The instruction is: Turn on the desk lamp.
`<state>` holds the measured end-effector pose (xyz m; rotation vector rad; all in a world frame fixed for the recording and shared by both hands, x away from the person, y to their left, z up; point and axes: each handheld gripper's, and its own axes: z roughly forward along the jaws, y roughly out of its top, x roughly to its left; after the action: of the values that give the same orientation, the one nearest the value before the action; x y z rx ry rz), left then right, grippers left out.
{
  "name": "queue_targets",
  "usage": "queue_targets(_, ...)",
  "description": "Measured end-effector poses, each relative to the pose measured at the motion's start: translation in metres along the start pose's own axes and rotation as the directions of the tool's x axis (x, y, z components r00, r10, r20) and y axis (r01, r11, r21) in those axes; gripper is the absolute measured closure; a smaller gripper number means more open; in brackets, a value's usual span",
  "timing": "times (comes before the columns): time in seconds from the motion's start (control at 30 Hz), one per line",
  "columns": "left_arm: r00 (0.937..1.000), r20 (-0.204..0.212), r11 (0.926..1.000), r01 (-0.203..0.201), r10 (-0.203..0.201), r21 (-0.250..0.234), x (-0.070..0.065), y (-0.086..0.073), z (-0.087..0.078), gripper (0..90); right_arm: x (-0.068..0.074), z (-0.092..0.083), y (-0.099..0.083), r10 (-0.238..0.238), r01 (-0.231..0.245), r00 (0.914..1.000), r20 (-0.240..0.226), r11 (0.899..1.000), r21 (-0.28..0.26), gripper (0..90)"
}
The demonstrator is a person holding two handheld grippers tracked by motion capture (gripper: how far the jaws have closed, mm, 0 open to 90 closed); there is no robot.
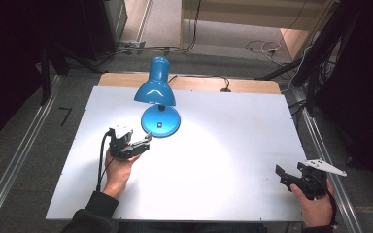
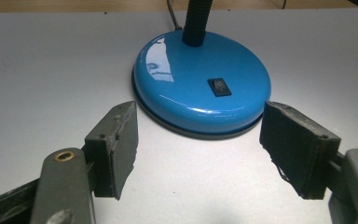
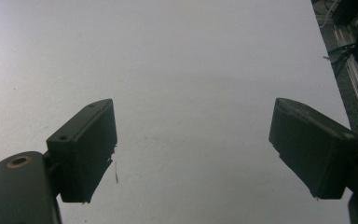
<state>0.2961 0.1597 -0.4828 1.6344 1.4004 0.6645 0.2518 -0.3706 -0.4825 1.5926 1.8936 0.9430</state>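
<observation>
You're lining up on the lamp base (image 2: pixel 200 86): your left tongs (image 2: pixel 198 144) stand released just in front of it, nothing between the jaws. Next, I'd judge, reach the black rocker switch (image 2: pixel 219 87) on top. The glossy blue lamp (image 1: pixel 156 87) sits toward the surface's (image 1: pixel 233 160) far edge; right tongs (image 3: pixel 193 149) released, well away.

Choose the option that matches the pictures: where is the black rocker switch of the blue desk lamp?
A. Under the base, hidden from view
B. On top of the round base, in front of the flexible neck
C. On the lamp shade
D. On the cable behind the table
B. The left gripper view shows the black switch on the upper surface of the blue base, in front of the black neck.
</observation>
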Motion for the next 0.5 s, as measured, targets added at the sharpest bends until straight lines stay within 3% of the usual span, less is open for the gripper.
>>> queue_targets(0.5,1.0,-0.006,0.9999,0.001,-0.001,-0.017,0.007,-0.006,-0.02,27.6,0.0,-0.001,0.0,0.001,-0.001,1.0,0.001,1.0,0.003,13.7)
